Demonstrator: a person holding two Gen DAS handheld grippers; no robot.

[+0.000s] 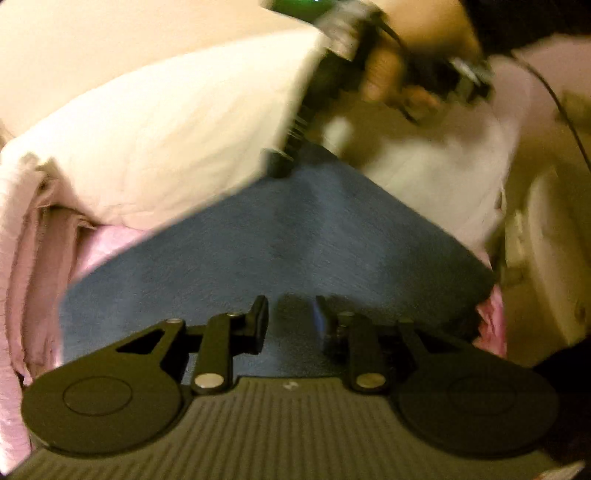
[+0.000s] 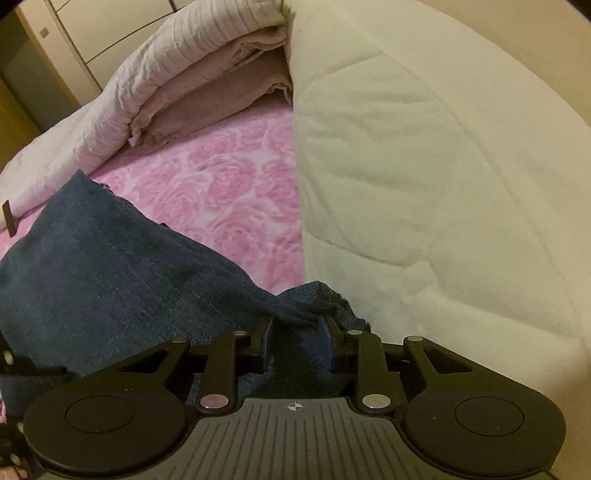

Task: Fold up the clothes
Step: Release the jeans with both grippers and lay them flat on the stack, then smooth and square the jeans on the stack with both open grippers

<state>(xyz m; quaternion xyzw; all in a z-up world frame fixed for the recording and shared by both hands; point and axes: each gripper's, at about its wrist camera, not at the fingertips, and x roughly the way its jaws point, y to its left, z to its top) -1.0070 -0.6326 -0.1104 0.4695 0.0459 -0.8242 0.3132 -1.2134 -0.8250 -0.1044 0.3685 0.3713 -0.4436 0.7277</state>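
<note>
A dark blue denim garment lies stretched over the pink rose-print bed sheet. In the left wrist view my left gripper is down on its near edge, the narrow gap between its pads filled with denim. The right gripper, blurred and held by a hand, is at the cloth's far corner. In the right wrist view my right gripper is shut on a bunched fold of the denim garment, which spreads away to the left.
A thick white comforter is piled on the right of the bed. A folded pale pink quilt lies at the back, with cupboard doors behind it. The person's white top is close behind the right gripper.
</note>
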